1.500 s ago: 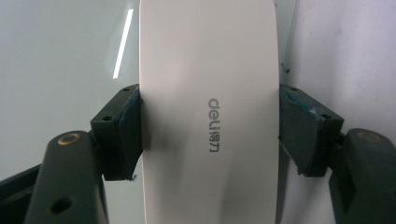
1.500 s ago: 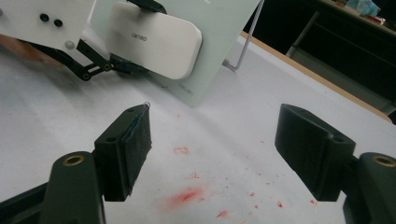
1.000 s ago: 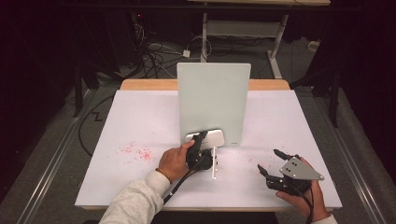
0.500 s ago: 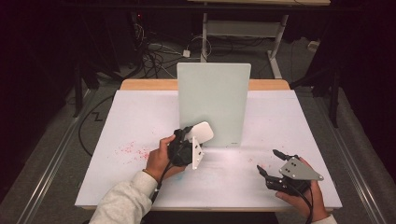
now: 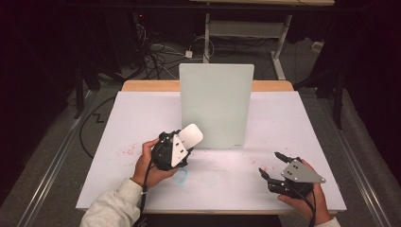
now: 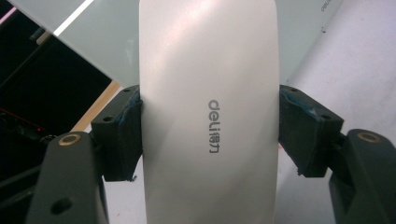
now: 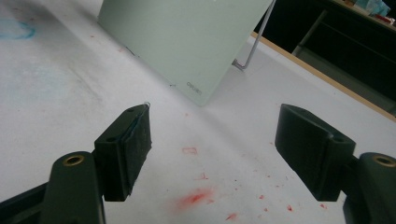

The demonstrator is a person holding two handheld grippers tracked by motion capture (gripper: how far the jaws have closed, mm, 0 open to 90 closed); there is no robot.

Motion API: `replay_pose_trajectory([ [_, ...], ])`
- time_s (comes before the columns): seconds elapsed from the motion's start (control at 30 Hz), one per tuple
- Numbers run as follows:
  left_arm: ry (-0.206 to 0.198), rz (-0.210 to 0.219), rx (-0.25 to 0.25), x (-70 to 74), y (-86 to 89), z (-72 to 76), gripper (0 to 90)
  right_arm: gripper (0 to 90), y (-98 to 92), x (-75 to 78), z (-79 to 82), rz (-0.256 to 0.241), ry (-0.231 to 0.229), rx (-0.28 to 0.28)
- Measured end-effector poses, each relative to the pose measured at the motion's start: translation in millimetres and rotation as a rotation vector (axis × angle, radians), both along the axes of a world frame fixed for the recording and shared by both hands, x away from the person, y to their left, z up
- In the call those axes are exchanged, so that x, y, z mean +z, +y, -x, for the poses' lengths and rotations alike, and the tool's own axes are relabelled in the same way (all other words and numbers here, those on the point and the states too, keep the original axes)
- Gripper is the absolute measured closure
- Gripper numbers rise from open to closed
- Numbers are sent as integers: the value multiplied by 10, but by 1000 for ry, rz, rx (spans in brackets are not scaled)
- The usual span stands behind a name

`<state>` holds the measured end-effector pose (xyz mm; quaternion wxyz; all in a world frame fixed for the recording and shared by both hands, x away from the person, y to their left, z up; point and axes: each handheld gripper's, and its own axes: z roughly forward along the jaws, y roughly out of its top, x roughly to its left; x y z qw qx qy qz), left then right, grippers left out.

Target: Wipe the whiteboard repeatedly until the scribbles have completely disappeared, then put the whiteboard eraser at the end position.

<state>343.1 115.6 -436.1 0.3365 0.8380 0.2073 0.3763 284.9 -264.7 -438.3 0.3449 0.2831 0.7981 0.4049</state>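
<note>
Left of the board: left hand-held gripper [image 5: 182, 144] clamped on white eraser [image 6: 208, 112]
Change: eraser lifted off the counter [image 5: 142, 118], tilted toward the upright glass board [image 5: 216, 104]
Meaning: probably wiping comes next
Right hand-held gripper [image 7: 212, 147]: jaws apart, idle near red smudges [image 7: 196, 198]

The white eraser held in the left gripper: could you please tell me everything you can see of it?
The white eraser is a smooth, glossy, plastic-looking slab with rounded ends, printed with a grey "deli" logo on its broad face. The left gripper is shut on it, its padded jaws pressing its two long edges. In the high view the eraser is lifted off the table, tilted up and away from the hand, just in front of the upright pale-green board. Its underside cannot be seen.
</note>
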Motion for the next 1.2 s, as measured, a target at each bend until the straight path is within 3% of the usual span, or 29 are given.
replay_pose_trajectory([
  [0.23, 70, 64, -14, 52, 255, 72, 291, 274, 31, -16, -18, 12, 11, 5],
  [0.43, 103, 49, -60, 88, 305, 176, 291, 273, 33, -29, -13, 18, 17, 7],
  [0.87, 175, 27, -168, 86, 198, 290, 290, 274, 40, -31, -10, 19, 20, 17],
  [1.07, 206, 17, -224, 83, 55, 330, 290, 274, 28, -16, 15, 15, 14, 18],
  [1.2, 227, -24, -259, 55, -50, 358, 290, 274, 25, -18, 23, 20, 15, 20],
])
